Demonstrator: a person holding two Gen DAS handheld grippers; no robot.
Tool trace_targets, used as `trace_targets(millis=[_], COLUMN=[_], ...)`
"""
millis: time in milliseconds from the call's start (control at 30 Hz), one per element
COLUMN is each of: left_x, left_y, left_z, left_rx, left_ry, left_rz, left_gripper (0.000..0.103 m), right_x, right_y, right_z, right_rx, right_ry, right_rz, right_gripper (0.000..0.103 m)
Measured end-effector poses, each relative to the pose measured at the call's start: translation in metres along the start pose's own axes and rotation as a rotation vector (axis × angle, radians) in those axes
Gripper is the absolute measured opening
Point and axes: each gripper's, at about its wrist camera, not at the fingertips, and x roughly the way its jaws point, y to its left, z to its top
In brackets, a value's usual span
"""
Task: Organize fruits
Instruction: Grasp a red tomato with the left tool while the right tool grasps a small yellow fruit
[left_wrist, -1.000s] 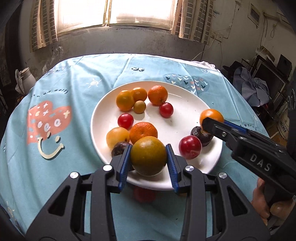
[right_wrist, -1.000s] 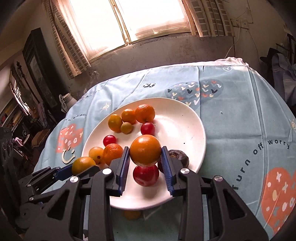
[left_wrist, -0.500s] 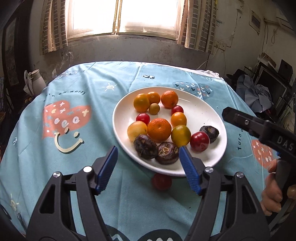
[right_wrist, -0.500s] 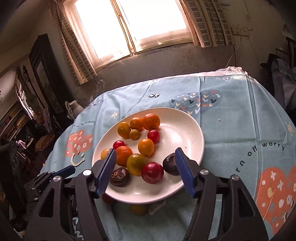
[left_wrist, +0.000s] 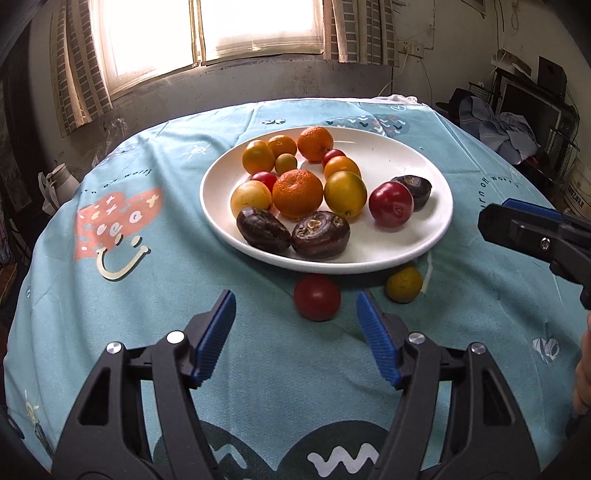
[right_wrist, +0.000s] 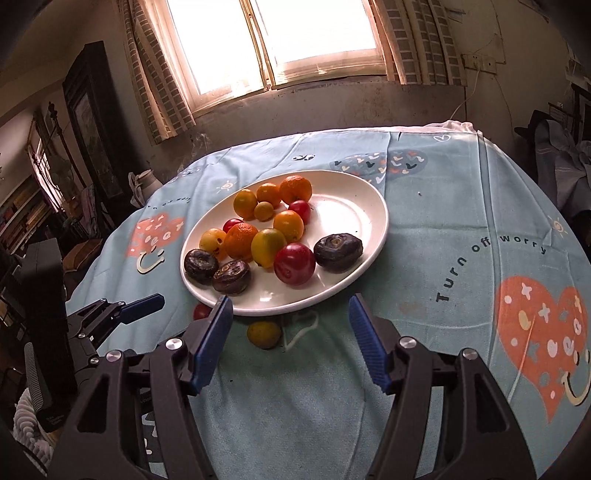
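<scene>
Most fruit sits on the plate (left_wrist: 436, 236): oranges, red ones, three dark ones. Two remain on the cloth (left_wrist: 147, 295), just off the plate's near rim: a red fruit (left_wrist: 317, 297) and a yellow fruit (left_wrist: 403, 284).

Left gripper (left_wrist: 295, 332): jaws closing slightly, nothing between them, red fruit just ahead. Right gripper (right_wrist: 290, 338): jaws apart, empty.

Plate's right half is bare. The near rim overhangs both strays, so I judge approach is tight.

At top centre we see a bright window (right_wrist: 280, 40), checked curtains (right_wrist: 155, 74) and a white jug (right_wrist: 142, 182) at left.
</scene>
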Motion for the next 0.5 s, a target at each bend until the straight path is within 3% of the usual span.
trace_targets(millis=[200,367,500], left_x=[0.016,0.03,0.025], left_y=[-0.003,-0.013,-0.003], left_z=[0.004,0.002,0.001], left_rx=[0.025,0.078,0.044], left_ry=[0.02,0.055,0.058], left_rz=[-0.052,-0.059,-0.08], left_gripper=[0.04,0.035,0.031], right_x=[0.005,0.008,0.011], right_y=[0.0,0.0,0.003], right_z=[-0.002,-0.004,-0.005], right_rx=[0.004,0.004,-0.008], right_ry=[0.023,0.041,0.057], right_rz=[0.005,0.011,0.02], right_gripper=[0.066,0.066,0.066])
